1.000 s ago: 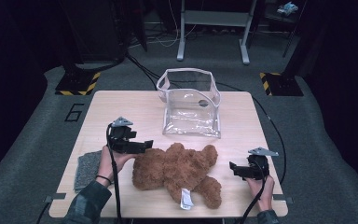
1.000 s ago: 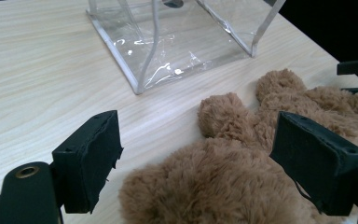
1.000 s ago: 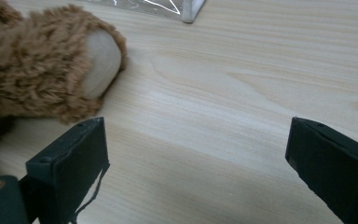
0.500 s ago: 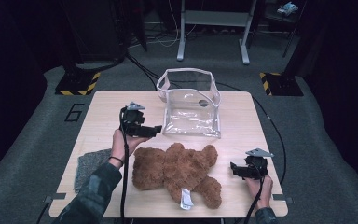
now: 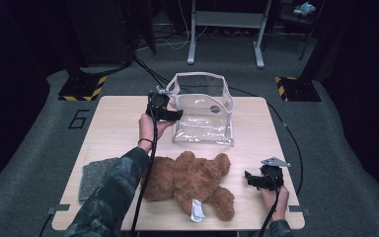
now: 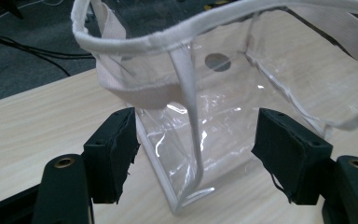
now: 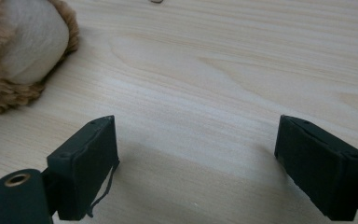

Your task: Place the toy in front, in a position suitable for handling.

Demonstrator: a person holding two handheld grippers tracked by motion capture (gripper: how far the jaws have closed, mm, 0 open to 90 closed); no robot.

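The left gripper [image 5: 173,114] was held at the near left corner of the clear bag [image 5: 205,111], which stood open-topped at the far middle of the table [image 5: 113,128]. In the left gripper view the bag's corner seam [image 6: 189,140] was seen between the two black jaws, which had just been closing; a gap was left on either side of the seam, so the pads were not pressed on the plastic and nothing was gripped. The bag's white-trimmed rim [image 6: 168,39] was seen above and beyond the pads, with a fabric strap [image 6: 135,88] hanging inside the near wall (a dark round spot was visible on the far wall).

The right gripper [image 5: 252,178] was held low at the near right of the table, well apart from the bag. Its jaws had also been closing slightly, yet were seen standing wide, with bare tabletop between them and nothing held.

The teddy bear [image 5: 187,180] lay flat on the near middle of the table, between the two grippers and just nearer than the bag; its paw [image 7: 23,51] was seen at the far left of the right gripper view. A white tag [image 5: 196,210] lay on the bear's near side. A grey cloth pad [image 5: 96,175] lay at the near left, partly covered by the person's sleeve [image 5: 113,197].
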